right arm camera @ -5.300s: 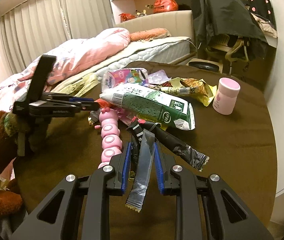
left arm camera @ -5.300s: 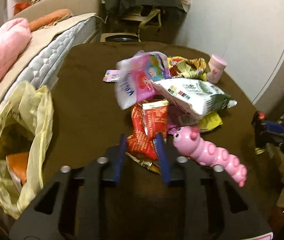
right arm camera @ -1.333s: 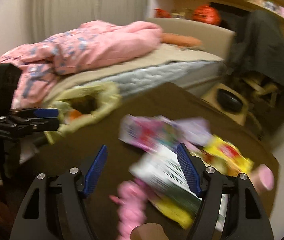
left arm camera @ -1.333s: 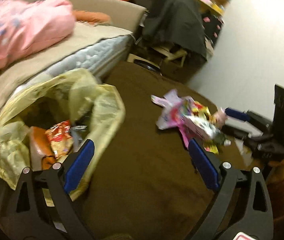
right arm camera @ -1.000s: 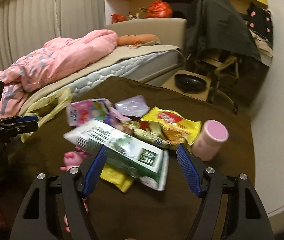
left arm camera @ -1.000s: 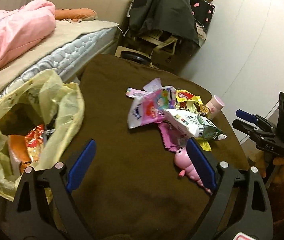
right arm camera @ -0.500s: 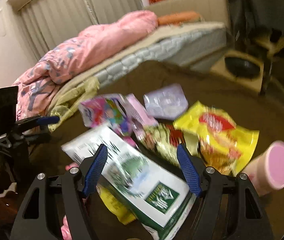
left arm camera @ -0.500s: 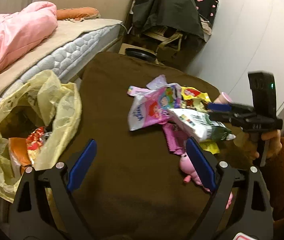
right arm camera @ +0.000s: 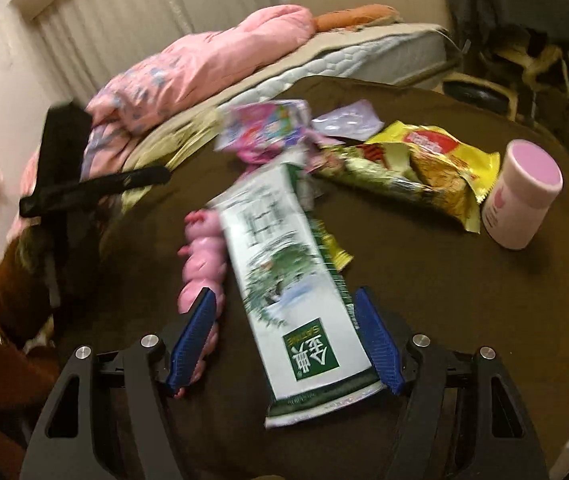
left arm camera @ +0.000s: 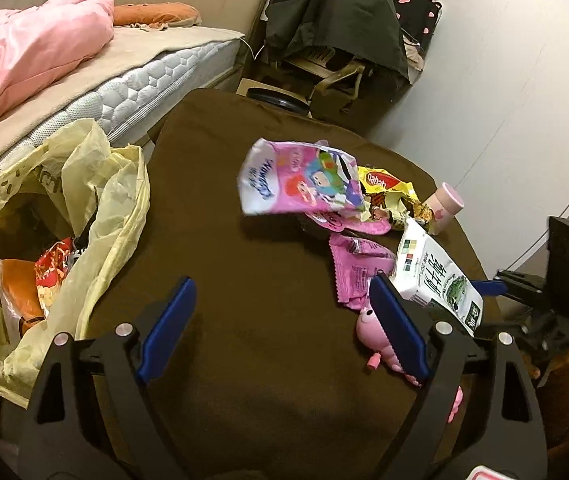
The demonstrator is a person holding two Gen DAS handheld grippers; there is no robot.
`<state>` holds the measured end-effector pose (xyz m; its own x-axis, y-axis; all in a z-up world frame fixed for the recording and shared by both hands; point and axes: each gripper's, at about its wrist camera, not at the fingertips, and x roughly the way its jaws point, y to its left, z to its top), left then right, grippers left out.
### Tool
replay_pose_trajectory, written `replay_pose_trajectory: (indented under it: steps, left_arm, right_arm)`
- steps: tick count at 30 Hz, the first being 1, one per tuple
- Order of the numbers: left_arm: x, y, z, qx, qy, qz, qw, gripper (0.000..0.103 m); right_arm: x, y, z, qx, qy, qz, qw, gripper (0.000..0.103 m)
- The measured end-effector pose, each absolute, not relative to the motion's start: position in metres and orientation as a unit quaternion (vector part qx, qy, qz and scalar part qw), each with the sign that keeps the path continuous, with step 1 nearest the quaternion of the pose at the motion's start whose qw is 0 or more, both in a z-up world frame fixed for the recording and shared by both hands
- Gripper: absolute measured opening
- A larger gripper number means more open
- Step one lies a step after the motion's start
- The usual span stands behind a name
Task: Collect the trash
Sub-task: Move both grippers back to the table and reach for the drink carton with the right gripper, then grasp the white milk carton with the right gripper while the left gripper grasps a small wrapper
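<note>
While the right gripper (right arm camera: 284,294) has dropped down over the pile, its fingers now stand wide open on either side of the green-and-white pack (right arm camera: 268,232), which lies flat on the table (left arm camera: 244,340). The pads do not look pressed to it yet, though the picture is smeared. Both grippers carried wrappers a few seconds back; now neither holds anything, and a red wrapper (left arm camera: 50,268) sits inside the yellow bag (left arm camera: 116,184) at the table's edge by the bed. So that round looks banked, and the pack seems to be the next pick.

The left gripper (left arm camera: 280,284) hangs over bare cloth, fingers spread wide and just closing a touch, with nothing between them.

Only the left view looks down into the bag's mouth and shows the pink cartoon packet (left arm camera: 296,176) clearly; from there the right gripper is half hidden at the far side. Only the right view shows how the pack lies between the fingers, with the pink caterpillar toy (right arm camera: 200,248) just beside the nearer finger (not trash, I would guess) — plus the yellow snack bag (right arm camera: 436,152) and the upright pink cup (right arm camera: 524,196).
</note>
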<state>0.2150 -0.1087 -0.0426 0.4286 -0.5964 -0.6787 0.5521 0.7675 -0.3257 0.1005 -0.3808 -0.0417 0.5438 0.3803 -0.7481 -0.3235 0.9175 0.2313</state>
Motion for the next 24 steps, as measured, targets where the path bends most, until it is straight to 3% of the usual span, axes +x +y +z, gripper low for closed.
replay_pose_trajectory:
  steps: [8,10,11,24]
  left_arm:
    - [0.21,-0.107,-0.042,-0.022,0.415,-0.336,0.845,0.083]
    - [0.208,-0.106,-0.042,-0.017,0.415,-0.338,0.845,0.083]
    - [0.207,-0.104,-0.041,-0.016,0.414,-0.338,0.845,0.083]
    - [0.263,-0.161,-0.01,0.042,0.347,-0.415,0.84,0.083]
  right_arm:
    - [0.142,-0.345,-0.045,-0.055,0.447,0.207,0.868,0.067]
    - [0.151,-0.343,-0.047,-0.054,0.451,0.203,0.867,0.061]
    - [0.153,-0.343,-0.046,-0.05,0.452,0.199,0.868,0.053]
    - [0.103,-0.417,-0.032,0.068,0.388,0.047,0.918,0.053]
